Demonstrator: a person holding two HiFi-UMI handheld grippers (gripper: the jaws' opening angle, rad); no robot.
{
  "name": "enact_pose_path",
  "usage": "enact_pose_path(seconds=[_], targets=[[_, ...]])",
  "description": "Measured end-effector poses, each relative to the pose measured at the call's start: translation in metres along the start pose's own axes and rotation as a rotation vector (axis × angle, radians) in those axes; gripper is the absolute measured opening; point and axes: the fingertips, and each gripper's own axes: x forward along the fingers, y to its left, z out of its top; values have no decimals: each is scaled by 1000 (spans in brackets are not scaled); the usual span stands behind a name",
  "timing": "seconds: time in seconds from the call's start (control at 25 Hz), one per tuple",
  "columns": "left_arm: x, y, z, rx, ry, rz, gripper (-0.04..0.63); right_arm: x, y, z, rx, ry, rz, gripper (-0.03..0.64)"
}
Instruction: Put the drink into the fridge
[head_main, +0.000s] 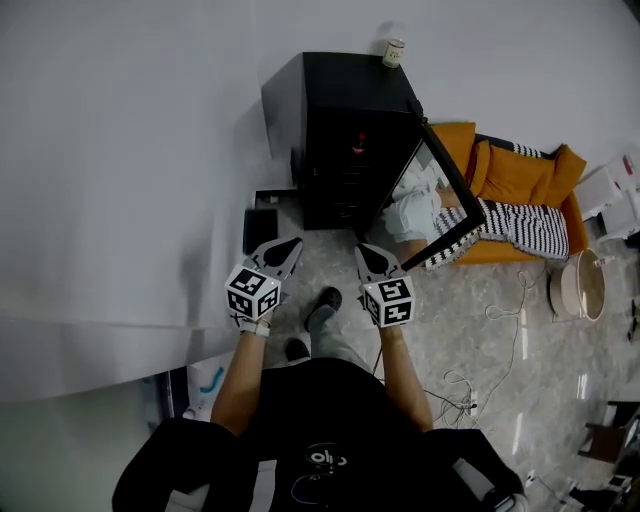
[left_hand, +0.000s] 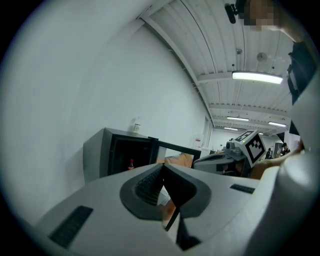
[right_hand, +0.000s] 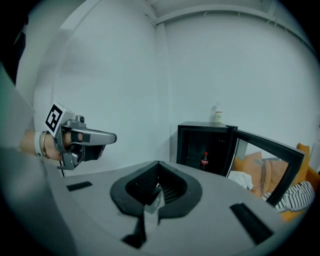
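Task looks nearly done: the drink (right_hand: 204, 160), a small dark bottle w/ red label, stands upright on a shelf inside the fridge (right_hand: 190, 145). It shows just right of centre in the R gripper view and as a red speck in the dark cavity at upper centre of the head view. Neither tool carries anything. L gripper (head_main: 285, 247), lower-left of centre in the head view, has its jaws pressed together w/ nothing between; its own view shows the tips meeting and only background behind. R gripper (head_main: 368, 255), beside it at centre, is likewise clenched and empty. Both are held out in front of the person (head_main: 320, 440), well apart from the fridge and pointing toward it. Door (head_main: 447, 195) stands wide open, swung to the right of the cabinet. A 2nd small container (head_main: 394, 52) sits on the fridge top, near the top edge of frame; whether it's part of the job can't be told. Judged left to do: prob. just shutting the door, if that counts; the placing itself appears complete.
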Motion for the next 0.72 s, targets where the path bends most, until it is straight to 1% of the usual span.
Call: enact_pose_path(seconds=[0.24, 0.52, 0.72], targets=[[-8, -11, 7, 24, -15, -3, 6, -15, 4, -5, 20, 15, 4, 8], [-10, -22, 13, 48, -34, -6, 6, -23, 6, -8, 11, 6, 12, 8], [-20, -21, 6, 51, -28, 20, 6, -27, 13, -9, 5, 6, 23, 8]])
